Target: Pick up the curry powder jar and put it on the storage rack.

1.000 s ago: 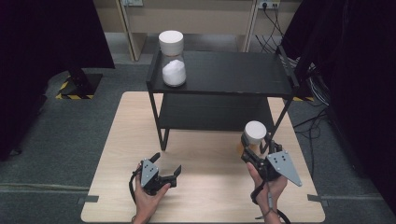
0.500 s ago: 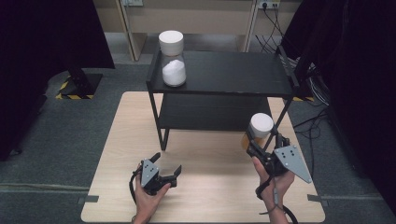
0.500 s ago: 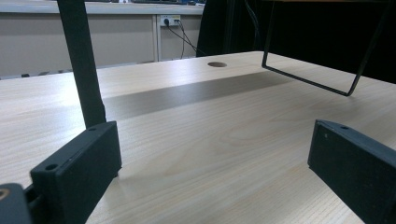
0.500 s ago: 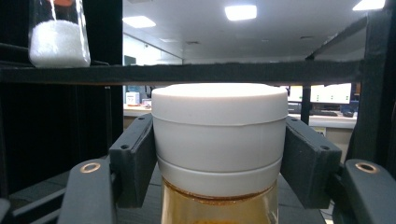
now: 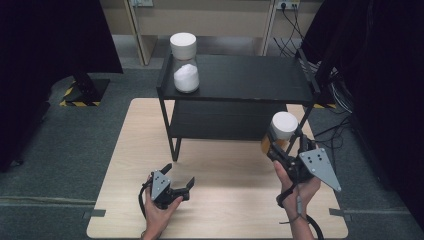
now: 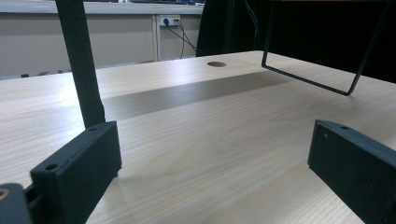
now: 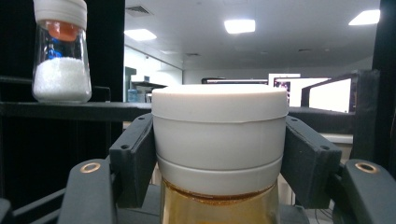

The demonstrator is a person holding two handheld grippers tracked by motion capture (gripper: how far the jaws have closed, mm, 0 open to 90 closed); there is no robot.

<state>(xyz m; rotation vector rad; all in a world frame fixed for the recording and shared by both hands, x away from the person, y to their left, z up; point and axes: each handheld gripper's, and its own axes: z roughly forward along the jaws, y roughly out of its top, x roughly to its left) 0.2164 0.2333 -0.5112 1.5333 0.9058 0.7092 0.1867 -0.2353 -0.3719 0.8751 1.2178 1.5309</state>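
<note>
— Why does the right gripper take that jar by the white lid and not lower down?

— From where I stand, the lid is the firm part. In the right gripper view the two black fingers press on either side of the white cap, with the amber glass hanging below them. I'd say a grip up there keeps the jar upright, so whatever is inside stays level.

— And where is the jar against the black shelf rack?

— Just in front of the rack's right front leg, off the worktop, about level with the gap between the lower shelf and the top one. My guess is that it's headed for the top shelf.

— Because of the other jar up there?

— Yes. The jar of white grains stands at the left end of the rack's top shelf, upright, close to the front edge. The rest of that shelf is bare, so there's room to the right of it.

— The left gripper seems idle.

— It rests low on the worktop, well in front of the rack's left leg, fingers spread wide with nothing between them. I'd judge it's kept there simply to stay out of the way.
</note>
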